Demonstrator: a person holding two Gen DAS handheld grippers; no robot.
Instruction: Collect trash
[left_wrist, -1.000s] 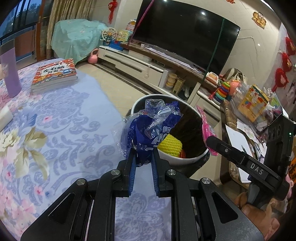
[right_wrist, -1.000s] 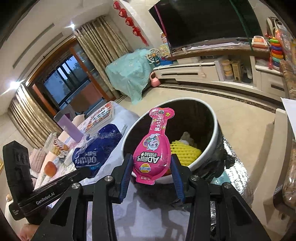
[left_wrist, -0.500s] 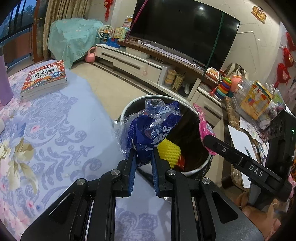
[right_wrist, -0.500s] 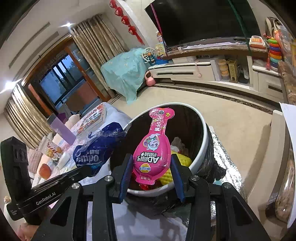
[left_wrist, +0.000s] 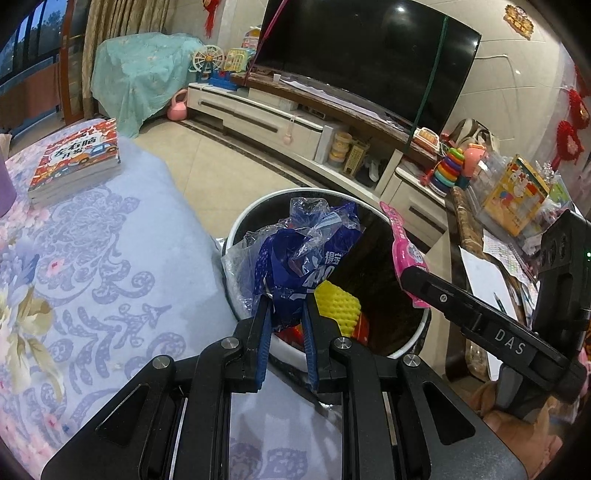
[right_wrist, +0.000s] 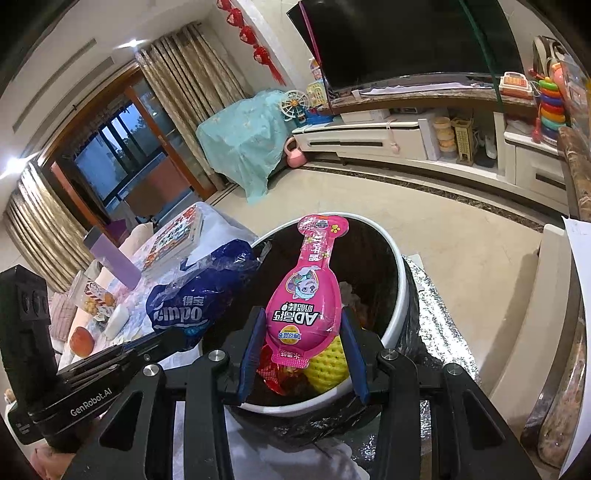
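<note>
Trash bin holds yellow foam net, red wrapper.

The trash bin stands on the floor just beside the table edge, with the foam net lying inside it. Above its opening, the tissue wrapper hangs on the table side and the snack pouch beside it. A book stack lies on the table's far corner, and the TV cabinet runs behind the bin.

Left claw clamped shut, right claw gripping, side by side
</note>
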